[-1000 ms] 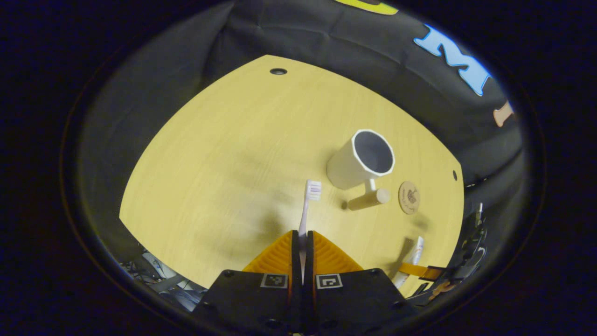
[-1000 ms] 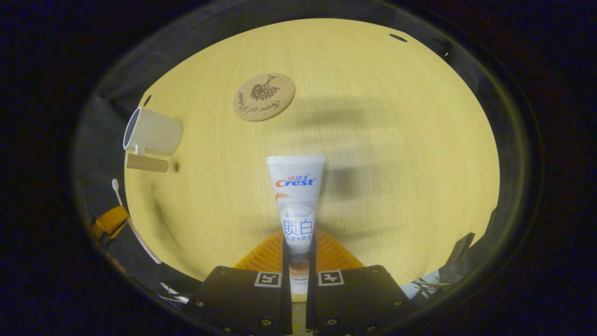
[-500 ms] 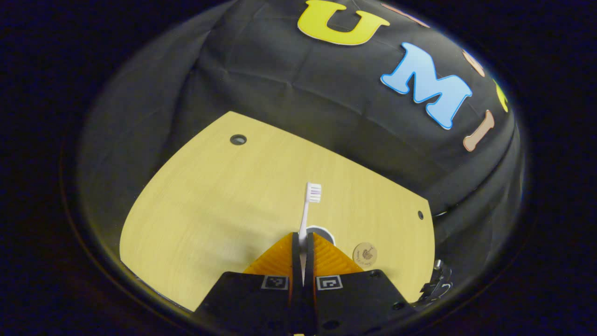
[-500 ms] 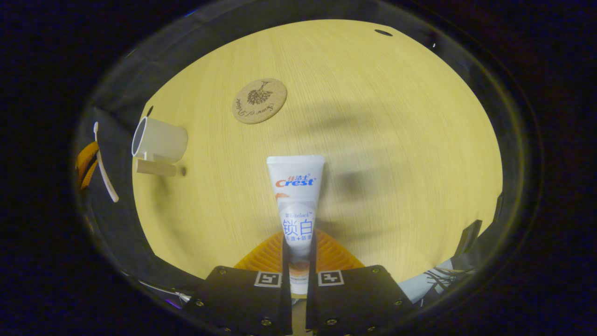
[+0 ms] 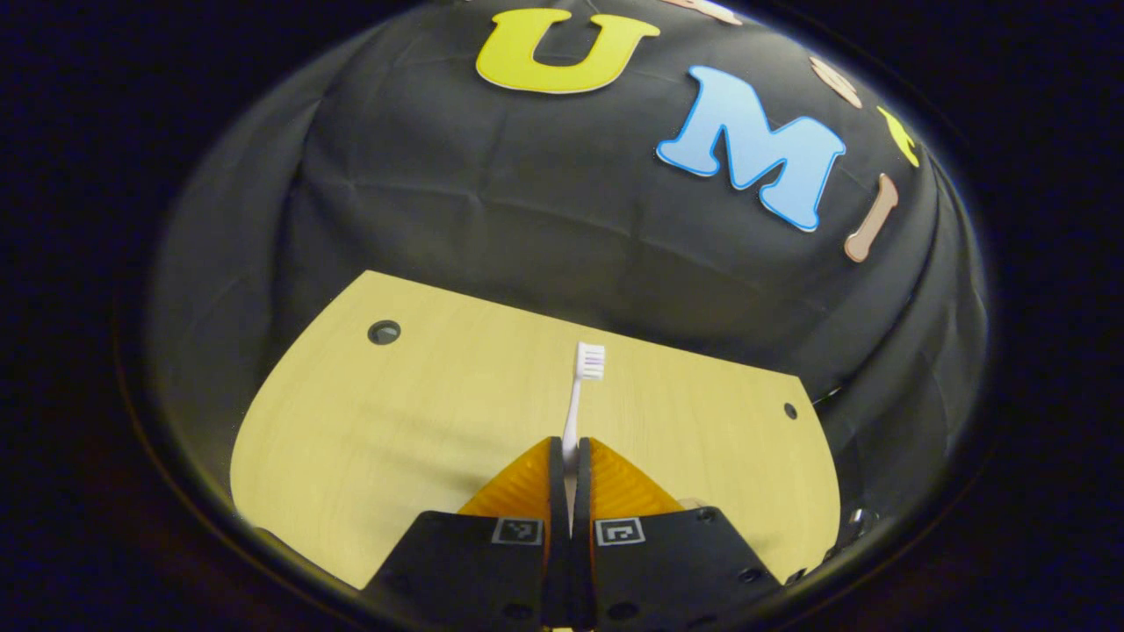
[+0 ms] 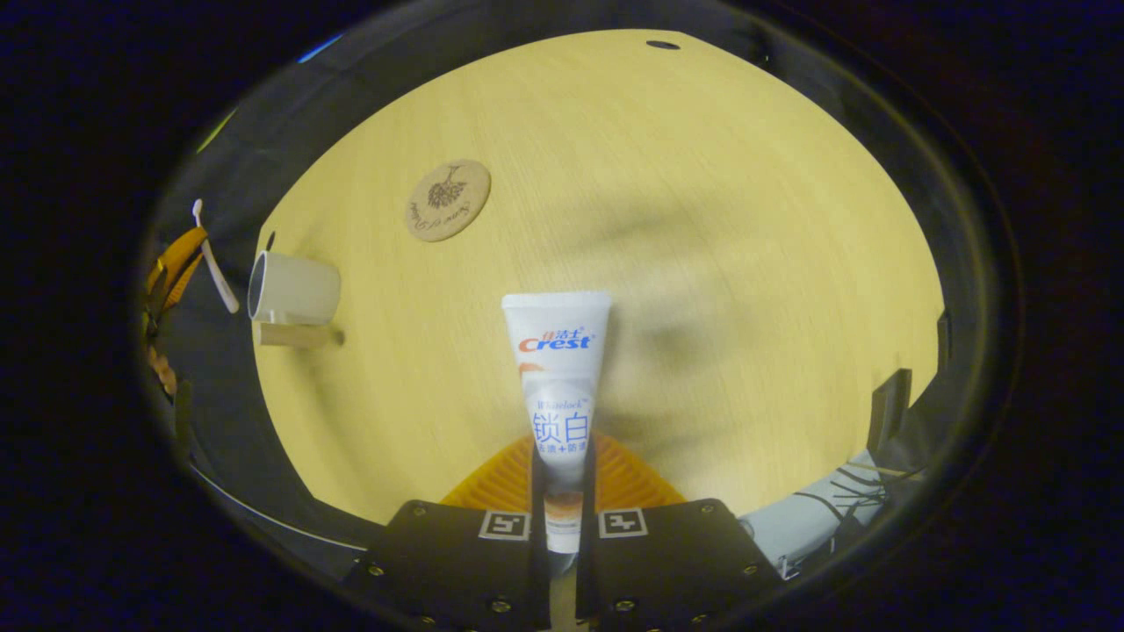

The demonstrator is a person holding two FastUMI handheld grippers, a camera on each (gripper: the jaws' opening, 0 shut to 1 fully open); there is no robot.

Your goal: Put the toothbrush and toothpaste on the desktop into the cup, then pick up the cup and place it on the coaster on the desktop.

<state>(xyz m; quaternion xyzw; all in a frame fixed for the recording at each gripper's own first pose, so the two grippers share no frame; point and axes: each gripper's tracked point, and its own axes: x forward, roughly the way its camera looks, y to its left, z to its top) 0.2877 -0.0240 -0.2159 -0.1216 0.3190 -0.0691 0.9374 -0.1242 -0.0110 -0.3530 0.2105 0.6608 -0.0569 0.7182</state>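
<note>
white toothbrush (image 5: 577, 395) between left gripper (image 5: 570, 456) fingers

Dim booth, warm light from overhead, strong fisheye bending in both views.

The pale yellow wood-grain bench (image 6: 702, 219) is the brightest surface and takes broad, soft-edged grey shadows near its middle in the right gripper view. The white toothpaste tube with blue and red print (image 6: 557, 369) is sharp and evenly lit, without glare. In the left gripper view the slim white toothbrush with purple-striped bristles (image 5: 581, 386) is crisp. Bench edges curve hard toward the rim, where detail darkens and softens.
</note>
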